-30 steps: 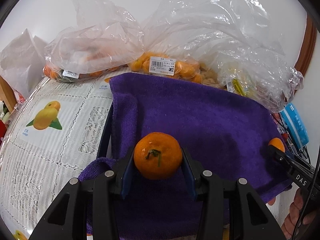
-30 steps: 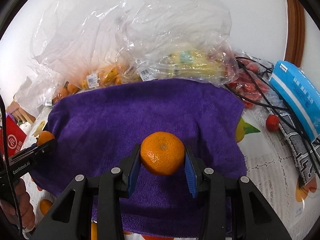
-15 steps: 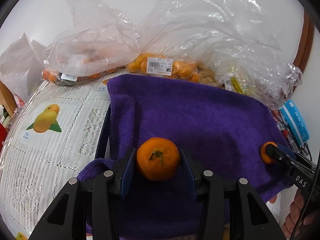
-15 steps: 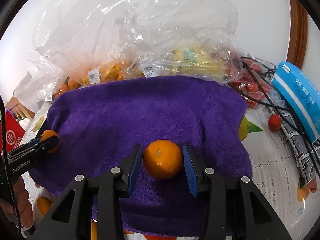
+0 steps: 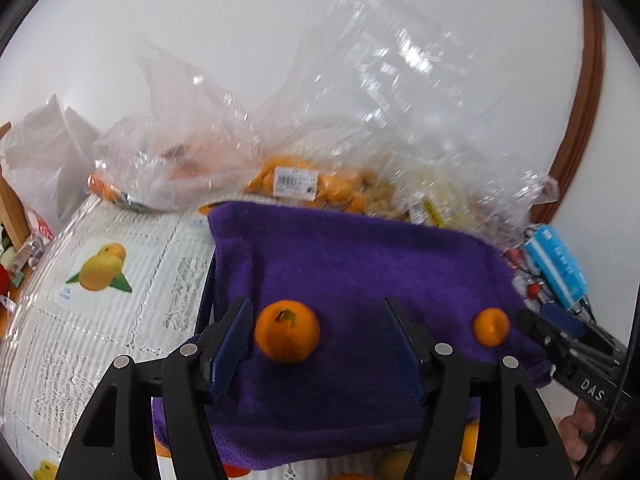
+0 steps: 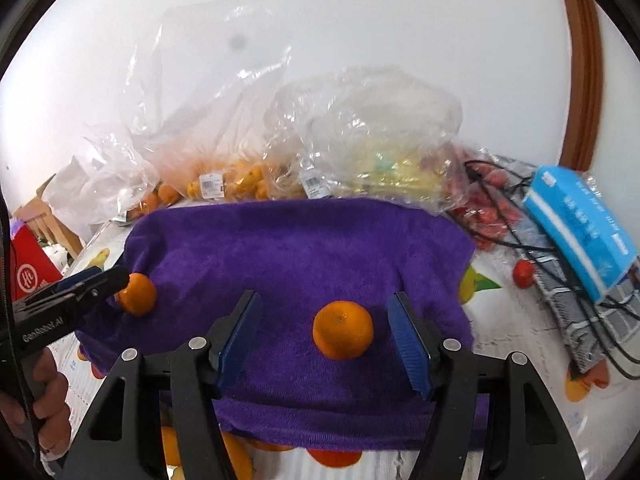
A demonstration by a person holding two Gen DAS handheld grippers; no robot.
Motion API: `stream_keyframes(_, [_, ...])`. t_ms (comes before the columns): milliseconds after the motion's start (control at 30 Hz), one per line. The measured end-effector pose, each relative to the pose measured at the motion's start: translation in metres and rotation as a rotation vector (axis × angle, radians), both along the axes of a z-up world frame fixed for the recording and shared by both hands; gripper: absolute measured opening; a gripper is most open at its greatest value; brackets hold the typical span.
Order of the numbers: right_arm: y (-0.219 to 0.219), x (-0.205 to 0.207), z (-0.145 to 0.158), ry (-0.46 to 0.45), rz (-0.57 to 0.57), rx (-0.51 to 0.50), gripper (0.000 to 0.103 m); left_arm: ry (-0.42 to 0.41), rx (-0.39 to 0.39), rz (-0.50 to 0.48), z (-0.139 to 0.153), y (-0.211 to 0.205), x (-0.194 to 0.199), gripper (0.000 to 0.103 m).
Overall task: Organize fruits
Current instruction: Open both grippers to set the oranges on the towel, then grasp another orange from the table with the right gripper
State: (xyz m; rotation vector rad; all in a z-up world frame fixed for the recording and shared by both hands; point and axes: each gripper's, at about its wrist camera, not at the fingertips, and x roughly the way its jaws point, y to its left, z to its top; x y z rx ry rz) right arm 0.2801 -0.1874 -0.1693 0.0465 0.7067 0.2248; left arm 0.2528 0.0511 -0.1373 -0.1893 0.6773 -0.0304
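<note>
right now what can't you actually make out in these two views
- Fruit in the clear plastic bags: left wrist view, motion blur and crinkled film hide kinds and count.
- What lies under the purple towel: both views, the cloth covers it.
- Orange shapes at the towel's front edge: right wrist view, hidden behind the right hand-held gripper, real or printed unclear.
- Label text: too small, blurred.

Two loose mandarins on one purple towel point(image 6: 304, 248): left mandarin point(image 5: 287, 336), right mandarin point(image 6: 343, 330). One blue pack point(image 6: 580, 220), one loose small red fruit point(image 6: 523, 273). Clear plastic bags at the back: at least three, exact count unclear. Bagged fruit too blurred to count.
</note>
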Motion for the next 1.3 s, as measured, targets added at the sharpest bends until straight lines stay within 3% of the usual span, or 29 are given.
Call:
stream_keyframes(167, [-0.006, -0.031, 0.022, 0.028, -0.018, 0.042, 0.066, -0.013, -0.016, -0.028, 0.016, 0.001, -0.025, 0.064])
stream_keyframes(367, [-0.009, -0.074, 0.037, 0.046, -0.02, 0.043, 0.066, 0.03, -0.014, -0.047, 0.019, 0.013, -0.057, 0.063])
stream_keyframes(567, [-0.004, -0.113, 0.02, 0.107, 0.007, 0.046, 0.066, 0.08, -0.004, -0.025, 0.016, 0.029, -0.084, 0.062])
stream_keyframes(833, [0.024, -0.164, -0.004, 0.081, 0.072, 0.055, 0.06, 0.08, -0.009, -0.007, 0.01, 0.044, -0.134, 0.063])
stream_keyframes(1100, [0.042, -0.173, -0.037, 0.121, 0.05, 0.014, 0.051, 0.11, 0.049, -0.004, -0.008, 0.054, -0.169, 0.064])
stream_keyframes(1300, [0.042, -0.17, -0.046, 0.131, 0.032, 0.029, 0.049, 0.13, 0.044, -0.004, -0.014, 0.058, -0.174, 0.064])
